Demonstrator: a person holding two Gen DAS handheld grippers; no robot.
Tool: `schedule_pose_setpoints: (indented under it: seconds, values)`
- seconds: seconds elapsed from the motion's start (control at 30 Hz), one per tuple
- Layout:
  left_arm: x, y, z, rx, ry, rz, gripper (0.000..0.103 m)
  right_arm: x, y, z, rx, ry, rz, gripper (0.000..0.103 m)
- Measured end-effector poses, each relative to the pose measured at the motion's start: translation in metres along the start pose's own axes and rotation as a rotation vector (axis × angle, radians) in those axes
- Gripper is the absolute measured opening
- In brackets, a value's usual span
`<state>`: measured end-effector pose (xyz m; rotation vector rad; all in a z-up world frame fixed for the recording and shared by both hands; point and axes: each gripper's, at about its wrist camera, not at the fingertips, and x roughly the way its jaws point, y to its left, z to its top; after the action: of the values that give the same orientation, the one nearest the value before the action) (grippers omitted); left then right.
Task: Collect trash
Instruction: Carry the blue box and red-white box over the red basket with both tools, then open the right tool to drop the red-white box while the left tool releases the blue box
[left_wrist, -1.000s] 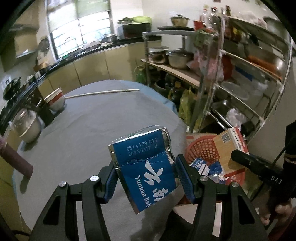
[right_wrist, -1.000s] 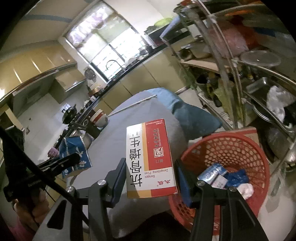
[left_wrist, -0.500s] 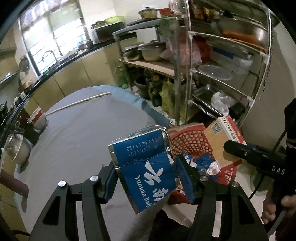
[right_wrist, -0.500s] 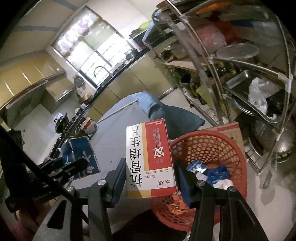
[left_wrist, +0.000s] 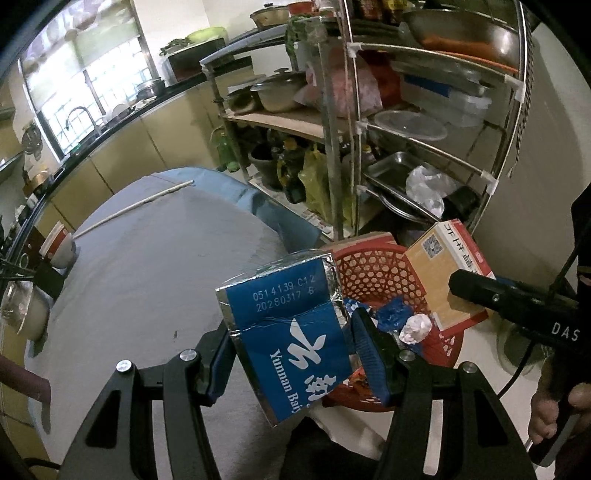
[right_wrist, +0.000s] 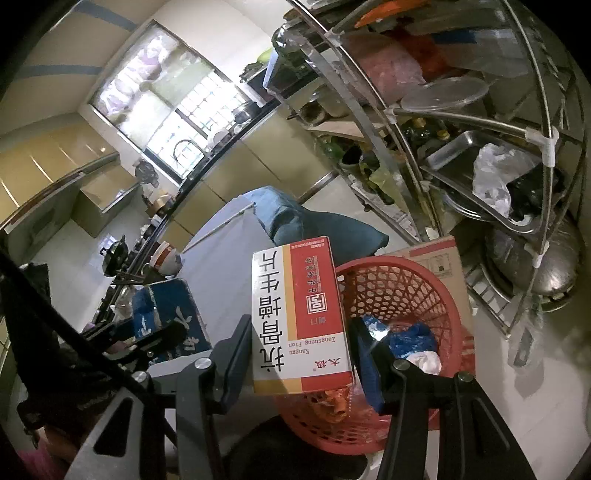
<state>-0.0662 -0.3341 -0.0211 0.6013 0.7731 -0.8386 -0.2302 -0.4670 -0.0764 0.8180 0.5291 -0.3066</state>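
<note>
Both grippers are loaded right now. The left gripper (left_wrist: 291, 354) is clamped on a blue pack (left_wrist: 288, 332), tilted, held above the table (left_wrist: 147, 266) edge, just short of the red basket (left_wrist: 373, 266). The right gripper (right_wrist: 299, 350) pinches a red-and-white box (right_wrist: 299, 314) between its fingers, hanging over the near rim of the basket (right_wrist: 399, 291).

What worries me: the blue pack isn't over the opening, so letting go here probably drops it on the floor or the table edge. The box looks better placed, but it's long and could catch the rim and tip out. The two grippers are also close together, so they could bump. The basket already has wrappers (right_wrist: 410, 339) inside, though there's plenty of room.
</note>
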Motion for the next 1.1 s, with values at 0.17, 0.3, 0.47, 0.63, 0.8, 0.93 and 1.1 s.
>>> schedule_pose_setpoints:
  seconds: [0.17,0.3,0.47,0.63,0.8,0.93,1.1]
  values:
    - [0.006,-0.005,0.000,0.007,0.012,-0.004,0.062,-0.002,-0.004,-0.002,0.010,0.003,-0.004,0.055]
    - [0.012,-0.009,0.001,0.012,0.021,-0.007,0.062,-0.004,-0.006,-0.003,0.014,0.003,-0.005,0.055]
    - [0.017,-0.011,-0.002,0.017,0.031,-0.010,0.062,-0.002,-0.007,-0.005,0.027,0.015,-0.007,0.055]
    - [0.024,-0.013,-0.001,0.018,0.041,-0.015,0.062,-0.001,-0.008,-0.007,0.030,0.028,-0.010,0.055]
    - [0.030,-0.016,-0.002,0.022,0.049,-0.022,0.062,-0.003,-0.008,-0.009,0.029,0.033,-0.020,0.055]
    - [0.037,-0.018,-0.005,0.025,0.062,-0.030,0.062,-0.004,-0.011,-0.013,0.039,0.043,-0.029,0.056]
    - [0.044,-0.021,-0.009,0.030,0.075,-0.037,0.062,-0.004,-0.015,-0.019,0.048,0.054,-0.037,0.056]
